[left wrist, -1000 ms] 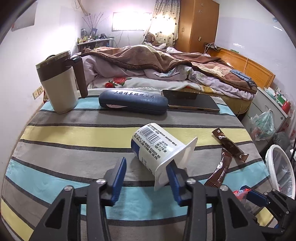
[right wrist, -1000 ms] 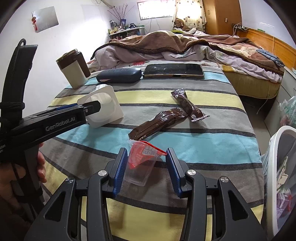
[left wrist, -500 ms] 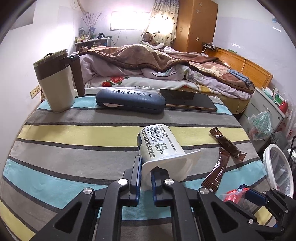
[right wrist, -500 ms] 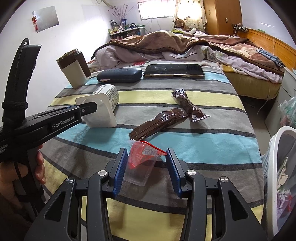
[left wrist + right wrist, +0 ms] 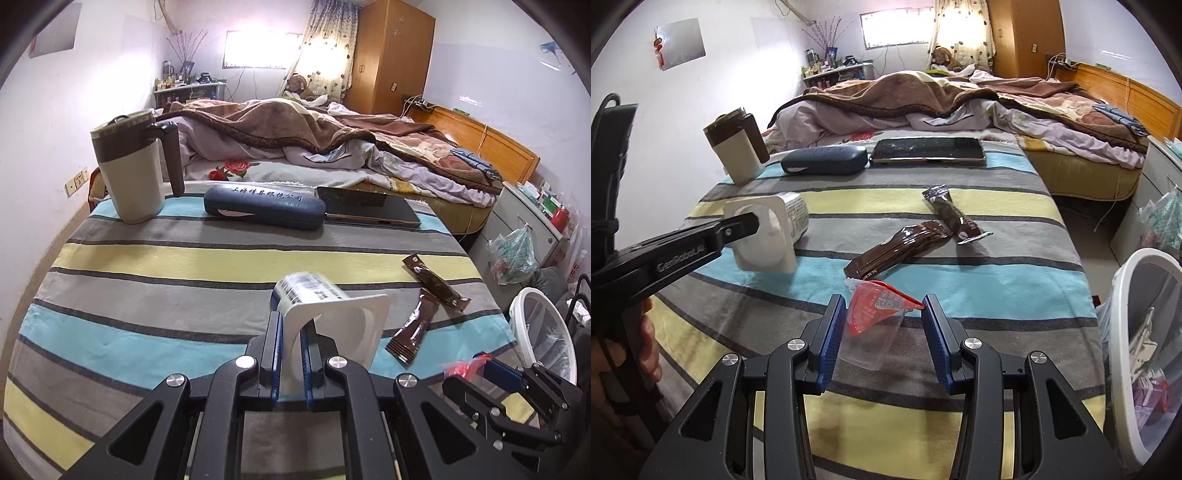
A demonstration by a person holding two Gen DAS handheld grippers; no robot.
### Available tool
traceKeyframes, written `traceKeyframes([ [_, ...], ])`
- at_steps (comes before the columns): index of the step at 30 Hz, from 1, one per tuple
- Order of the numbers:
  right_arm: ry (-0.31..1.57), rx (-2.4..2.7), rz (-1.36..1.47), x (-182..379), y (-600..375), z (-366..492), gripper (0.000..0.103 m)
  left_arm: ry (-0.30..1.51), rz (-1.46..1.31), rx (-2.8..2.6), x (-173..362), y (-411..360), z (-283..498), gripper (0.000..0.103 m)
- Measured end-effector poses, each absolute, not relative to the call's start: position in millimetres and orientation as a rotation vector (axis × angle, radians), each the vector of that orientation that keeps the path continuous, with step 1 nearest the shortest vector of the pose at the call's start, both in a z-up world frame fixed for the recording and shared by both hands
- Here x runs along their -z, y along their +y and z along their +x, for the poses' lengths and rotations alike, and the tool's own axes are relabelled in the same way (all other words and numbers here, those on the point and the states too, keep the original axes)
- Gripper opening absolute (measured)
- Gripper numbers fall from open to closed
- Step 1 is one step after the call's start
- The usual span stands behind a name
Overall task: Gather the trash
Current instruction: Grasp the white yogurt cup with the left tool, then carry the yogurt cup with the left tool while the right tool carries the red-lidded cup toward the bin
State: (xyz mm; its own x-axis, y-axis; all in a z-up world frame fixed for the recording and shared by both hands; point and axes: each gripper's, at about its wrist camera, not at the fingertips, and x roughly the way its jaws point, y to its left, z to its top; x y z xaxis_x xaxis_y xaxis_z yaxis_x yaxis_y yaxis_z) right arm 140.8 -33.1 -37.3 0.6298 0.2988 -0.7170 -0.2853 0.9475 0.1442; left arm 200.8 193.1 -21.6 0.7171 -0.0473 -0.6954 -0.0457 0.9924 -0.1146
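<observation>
blue pads of the left gripper (image 5: pixel 291 363) are squeezed tight on the flat rim of the white yogurt cup (image 5: pixel 325 314), just above the striped table (image 5: pixel 147 258). the right gripper (image 5: pixel 884 341) sits half open around a clear plastic cup (image 5: pixel 870 332), maybe not squeezing it. lift the yogurt cup slowly and carry it level to the white bin (image 5: pixel 543 332), since a thin rim can slip.

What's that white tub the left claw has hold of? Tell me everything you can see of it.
The tub is a small white plastic cup, like a yogurt pot, with a wide square rim and a round body printed with a barcode and fine text. It looks empty. It lies tipped on its side, its open mouth facing the left claw, which is shut on the rim. In the right view its lower rim edge sits at the striped cloth, left of two brown wrappers.
</observation>
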Motion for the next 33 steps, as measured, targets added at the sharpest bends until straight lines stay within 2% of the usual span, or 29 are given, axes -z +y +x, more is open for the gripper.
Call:
traceKeyframes([
  [33, 0.681, -0.263, 0.065, 1.8, -75.9, 103.2, 0.045, 0.664, -0.087, 0.062, -24.2, 146.4, 127.3, 0.009],
])
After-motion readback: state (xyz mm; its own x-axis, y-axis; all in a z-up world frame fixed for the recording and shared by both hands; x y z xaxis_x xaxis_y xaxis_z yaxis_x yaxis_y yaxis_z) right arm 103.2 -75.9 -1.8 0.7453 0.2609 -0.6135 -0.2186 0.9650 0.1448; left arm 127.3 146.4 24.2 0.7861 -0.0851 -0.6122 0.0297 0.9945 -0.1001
